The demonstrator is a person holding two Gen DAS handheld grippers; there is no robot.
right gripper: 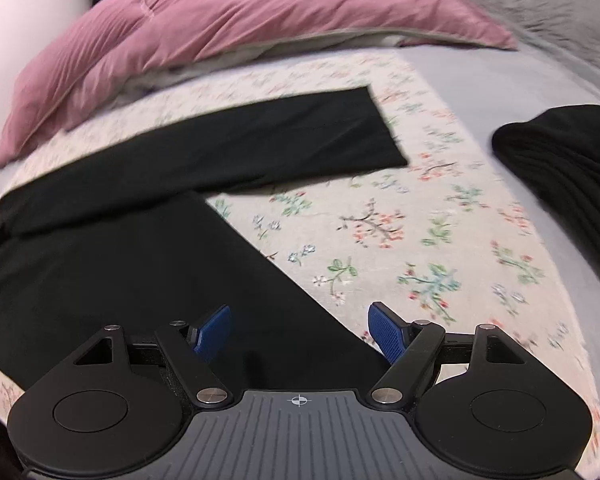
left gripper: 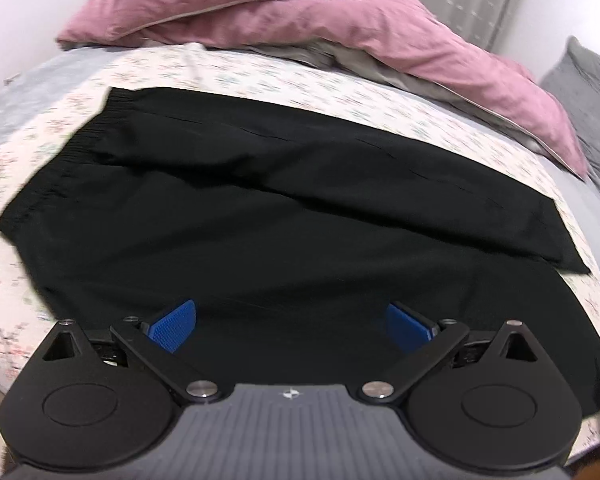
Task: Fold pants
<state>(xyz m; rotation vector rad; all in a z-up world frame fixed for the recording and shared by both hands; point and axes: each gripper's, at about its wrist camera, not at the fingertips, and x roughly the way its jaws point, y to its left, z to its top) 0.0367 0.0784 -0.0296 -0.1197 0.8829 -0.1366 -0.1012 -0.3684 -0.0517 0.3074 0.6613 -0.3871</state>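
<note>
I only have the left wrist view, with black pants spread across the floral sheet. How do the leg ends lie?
Observer: In the right wrist view the two legs of the black fabric pants fork apart, floral bedsheet showing between them.
Operator: Where's the right gripper?
Observer: The right gripper hovers open over the nearer leg's edge.
Operator: Anything else nearby?
Observer: A second dark ribbed garment lies heaped to the right, apart from the pants.

The bed point(right gripper: 452, 80) has a flowery cloth point(right gripper: 380, 240) on it. Black pants point(left gripper: 260, 220) lie flat on the cloth. Behind the pants sits a pink blanket point(right gripper: 240, 16).
</note>
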